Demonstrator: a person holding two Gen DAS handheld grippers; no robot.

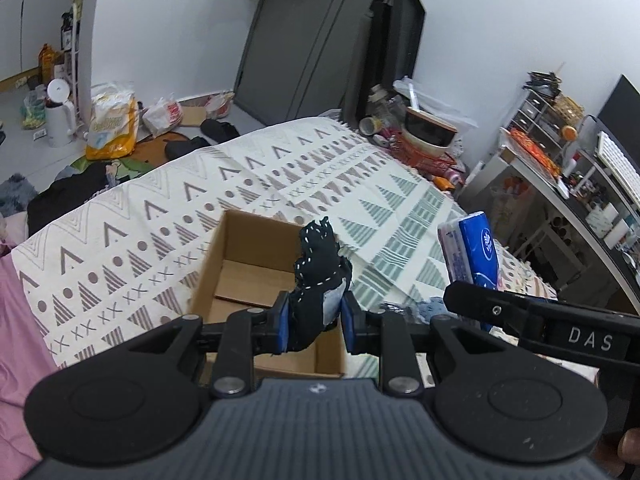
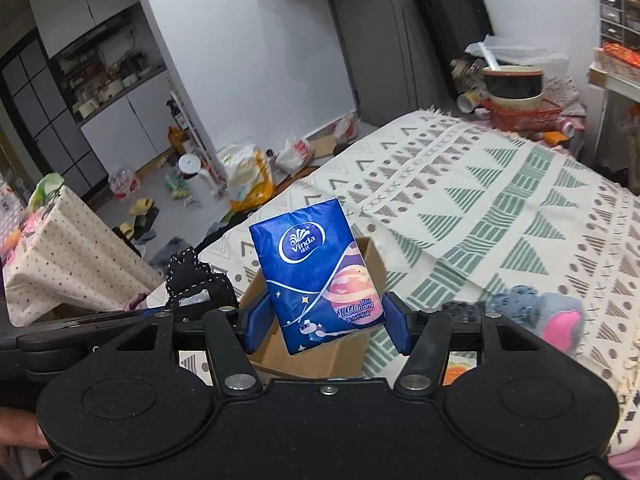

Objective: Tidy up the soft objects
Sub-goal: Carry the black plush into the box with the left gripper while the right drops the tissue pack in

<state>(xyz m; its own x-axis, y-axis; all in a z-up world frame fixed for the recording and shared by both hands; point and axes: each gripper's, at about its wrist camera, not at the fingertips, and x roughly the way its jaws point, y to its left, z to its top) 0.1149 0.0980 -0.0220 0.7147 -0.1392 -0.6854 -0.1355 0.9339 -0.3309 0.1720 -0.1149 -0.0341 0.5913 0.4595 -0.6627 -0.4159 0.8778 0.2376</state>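
My left gripper point(image 1: 314, 322) is shut on a black cloth with white stitching point(image 1: 320, 264), held above the right part of an open cardboard box point(image 1: 248, 268) on the bed. The box looks empty apart from a loose flap. My right gripper point(image 2: 326, 320) is shut on a blue tissue pack point(image 2: 316, 280), held upright over the same box point(image 2: 320, 354). In the left wrist view the tissue pack point(image 1: 472, 252) shows to the right of the box. In the right wrist view the black cloth point(image 2: 192, 276) shows to the left.
A patterned bedspread point(image 1: 280, 184) covers the bed. A grey and pink plush item point(image 2: 548, 316) lies on it to the right of the box. A red basket with bowls point(image 1: 428, 140) stands at the far bed end. Bags and clutter point(image 1: 112, 124) lie on the floor.
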